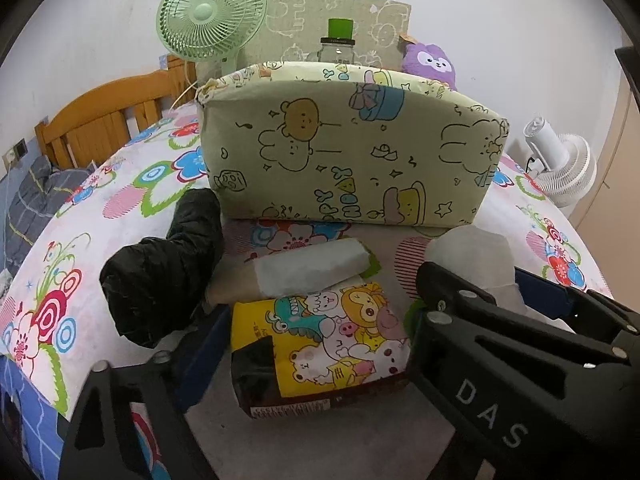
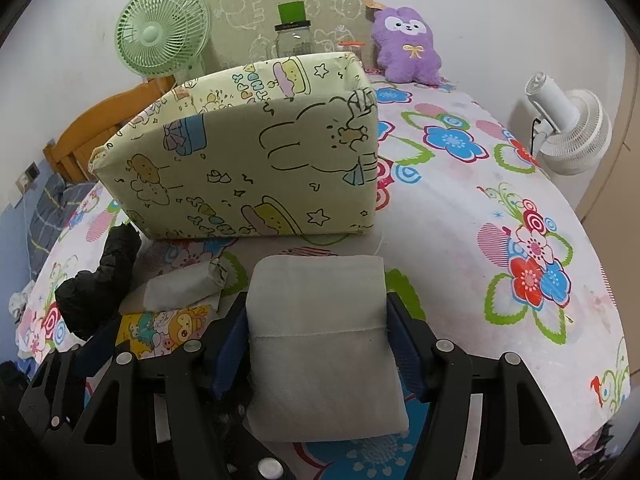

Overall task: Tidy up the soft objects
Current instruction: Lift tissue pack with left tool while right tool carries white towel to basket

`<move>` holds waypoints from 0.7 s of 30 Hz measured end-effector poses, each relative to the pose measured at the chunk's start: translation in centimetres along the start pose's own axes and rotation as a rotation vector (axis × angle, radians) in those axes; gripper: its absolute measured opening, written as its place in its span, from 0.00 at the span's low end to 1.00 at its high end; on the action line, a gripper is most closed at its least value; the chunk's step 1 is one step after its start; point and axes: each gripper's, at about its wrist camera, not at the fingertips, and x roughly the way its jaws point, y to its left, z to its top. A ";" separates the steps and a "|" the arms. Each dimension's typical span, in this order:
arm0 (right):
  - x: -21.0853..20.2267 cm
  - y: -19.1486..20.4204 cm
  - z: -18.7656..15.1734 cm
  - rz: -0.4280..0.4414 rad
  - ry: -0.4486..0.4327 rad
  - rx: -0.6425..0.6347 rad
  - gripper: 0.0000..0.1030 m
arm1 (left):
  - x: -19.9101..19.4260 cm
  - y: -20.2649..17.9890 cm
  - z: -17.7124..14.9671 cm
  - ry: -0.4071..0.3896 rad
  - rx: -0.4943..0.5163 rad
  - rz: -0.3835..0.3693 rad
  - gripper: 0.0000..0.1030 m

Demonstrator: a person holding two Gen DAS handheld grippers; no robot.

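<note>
My left gripper (image 1: 320,344) is shut on a yellow cartoon-printed soft pack (image 1: 320,340), held just above the bed. My right gripper (image 2: 316,320) is shut on a white folded cloth pad (image 2: 320,340); that pad also shows in the left wrist view (image 1: 472,256). A pale green cartoon-printed fabric box (image 1: 348,152) stands open on the bed straight ahead; it also shows in the right wrist view (image 2: 248,160). A white rolled pack (image 1: 312,268) and a black crumpled bag (image 1: 168,264) lie in front of the box.
A flower-print sheet (image 2: 500,200) covers the bed. A green fan (image 1: 210,12), a jar with a green lid (image 1: 338,44) and a purple plush (image 2: 406,46) stand at the far end. A white fan (image 2: 568,128) is at the right, a wooden headboard (image 1: 100,120) at the left.
</note>
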 end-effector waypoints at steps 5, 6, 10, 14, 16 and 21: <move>0.2 0.2 0.0 -0.001 0.005 -0.004 0.66 | 0.1 0.2 0.0 0.001 -0.007 0.015 0.78; 0.2 0.2 0.0 -0.001 0.005 -0.005 0.66 | 0.0 0.3 0.0 -0.003 -0.011 0.013 0.78; -0.1 0.4 0.0 0.005 0.000 -0.008 0.66 | -0.5 0.2 0.2 -0.018 -0.010 0.008 0.77; -0.6 0.3 0.0 0.005 -0.012 -0.003 0.66 | -1.2 0.0 0.2 -0.034 -0.004 0.009 0.77; -1.0 0.2 0.1 0.005 -0.020 -0.002 0.65 | -1.6 -0.2 0.3 -0.044 -0.004 0.007 0.77; -2.5 0.2 0.3 0.007 -0.058 0.005 0.65 | -2.9 -0.4 0.6 -0.076 -0.007 -0.003 0.77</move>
